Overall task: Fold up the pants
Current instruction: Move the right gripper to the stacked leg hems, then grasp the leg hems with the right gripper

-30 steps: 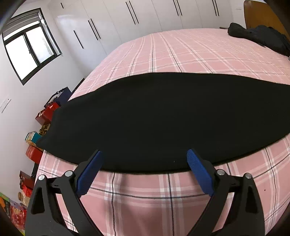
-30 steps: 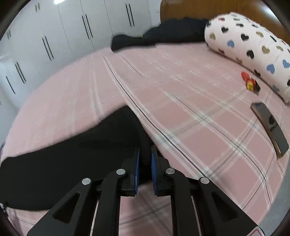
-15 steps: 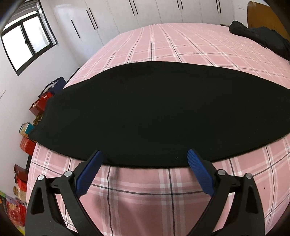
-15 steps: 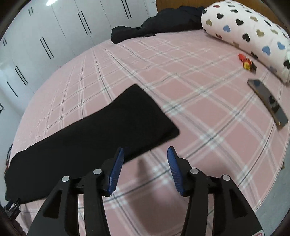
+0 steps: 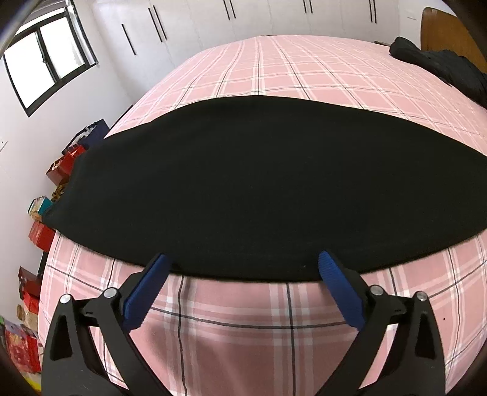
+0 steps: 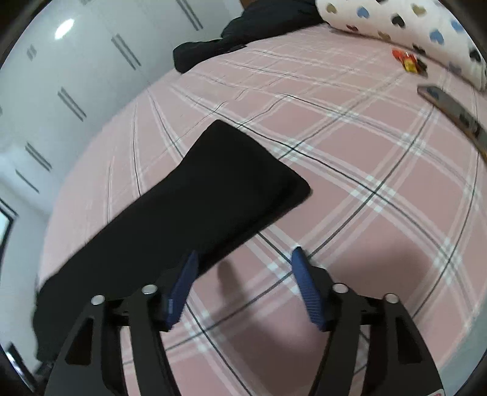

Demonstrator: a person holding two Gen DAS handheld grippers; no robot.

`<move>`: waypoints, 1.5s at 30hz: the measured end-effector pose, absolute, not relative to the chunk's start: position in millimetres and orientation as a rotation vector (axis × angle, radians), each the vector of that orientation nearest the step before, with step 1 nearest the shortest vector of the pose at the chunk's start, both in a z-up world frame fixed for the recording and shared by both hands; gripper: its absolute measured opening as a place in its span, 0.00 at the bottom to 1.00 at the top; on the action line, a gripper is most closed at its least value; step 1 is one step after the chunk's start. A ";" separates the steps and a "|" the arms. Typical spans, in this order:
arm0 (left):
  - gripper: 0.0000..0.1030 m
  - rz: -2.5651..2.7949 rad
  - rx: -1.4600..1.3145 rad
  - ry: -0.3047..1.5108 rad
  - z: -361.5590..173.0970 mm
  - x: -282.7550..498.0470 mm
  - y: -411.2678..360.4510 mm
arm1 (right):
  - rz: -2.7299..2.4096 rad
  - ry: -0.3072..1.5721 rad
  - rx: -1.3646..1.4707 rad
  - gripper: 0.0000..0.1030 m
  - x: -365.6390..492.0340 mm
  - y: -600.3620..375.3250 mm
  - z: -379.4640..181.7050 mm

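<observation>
Black pants [image 5: 243, 189] lie flat as one long band across the pink plaid bed [image 5: 289, 70]. In the right wrist view the pants [image 6: 194, 207] run from lower left to a square end at centre. My left gripper [image 5: 243, 262] is open and empty, its blue fingertips at the pants' near edge. My right gripper [image 6: 243, 259] is open and empty, above the bed beside the pants' near edge, its left finger over the cloth.
A heap of dark clothes [image 5: 441, 67] lies at the bed's far side, also in the right wrist view [image 6: 243, 33]. A heart-print pillow [image 6: 411, 27], a small red toy [image 6: 409, 61] and a phone [image 6: 450, 109] lie at right. Boxes [image 5: 42, 234] stand on the floor at left.
My right gripper opened and let go of the pants end, which now lies flat, then lifted back. My left gripper stayed open and shifted slightly at the near edge.
</observation>
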State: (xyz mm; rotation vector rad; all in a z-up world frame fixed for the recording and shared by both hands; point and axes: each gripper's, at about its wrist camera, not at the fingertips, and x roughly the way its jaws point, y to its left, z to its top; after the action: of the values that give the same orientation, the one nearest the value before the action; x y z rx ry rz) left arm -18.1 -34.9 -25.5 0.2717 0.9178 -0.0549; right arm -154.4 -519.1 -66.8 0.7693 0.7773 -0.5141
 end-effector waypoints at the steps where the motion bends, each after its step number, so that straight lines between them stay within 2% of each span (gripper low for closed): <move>1: 0.94 -0.058 0.266 0.921 -25.5 -17.4 -34.3 | -0.512 0.768 0.782 0.62 -154.5 -521.6 -66.8; 13: 0.95 -0.075 0.250 0.910 -26.3 -20.0 -36.2 | -0.452 0.613 1.048 0.63 -133.1 -562.4 -80.5; 14: 0.95 -0.077 0.247 0.908 -25.7 -20.2 -35.8 | -0.452 0.603 1.054 0.61 -131.9 -562.4 -80.5; 15: 0.95 -0.080 0.242 0.909 -25.3 -20.5 -34.8 | -0.443 0.591 1.052 0.55 -128.3 -561.9 -80.2; 16: 0.95 -0.085 0.231 0.911 -24.1 -19.9 -33.0 | -0.430 0.591 1.047 0.28 -124.0 -560.8 -81.0; 17: 0.95 -0.095 0.201 0.914 -21.1 -18.5 -28.5 | -0.421 0.604 1.044 0.12 -120.7 -559.5 -80.8; 21: 0.95 -0.129 -0.023 0.913 3.2 -8.9 23.0 | -0.437 0.645 0.994 0.16 -114.7 -552.1 -76.0; 23: 0.95 -0.094 -0.148 0.927 11.1 1.5 63.6 | -0.441 0.676 0.981 0.27 -110.2 -551.0 -78.6; 27: 0.95 0.062 -0.311 0.960 9.9 29.1 152.8 | -0.429 0.657 1.014 0.29 -110.7 -550.8 -83.3; 31: 0.95 0.108 -0.313 0.989 2.3 55.8 183.2 | -0.440 0.631 1.035 0.28 -108.0 -550.0 -87.3; 32: 0.95 0.126 -0.300 0.996 -0.7 62.3 183.3 | -0.446 0.627 1.028 0.16 -107.3 -549.8 -86.5; 33: 0.95 0.134 -0.299 1.002 -2.0 65.5 181.9 | -0.453 0.620 1.026 0.10 -106.2 -548.8 -85.2; 38: 0.95 0.110 -0.230 0.958 11.5 50.6 140.2 | -0.458 0.599 0.980 0.10 -111.1 -543.9 -70.1; 45: 0.95 -0.047 0.056 0.915 21.6 5.7 18.7 | -0.451 0.633 0.898 0.10 -113.6 -538.0 -49.3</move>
State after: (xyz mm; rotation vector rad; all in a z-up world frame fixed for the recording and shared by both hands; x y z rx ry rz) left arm 5.7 18.7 21.6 0.0563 0.9145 -0.0469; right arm -113.6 -538.0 -49.3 0.8984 0.6328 -0.4509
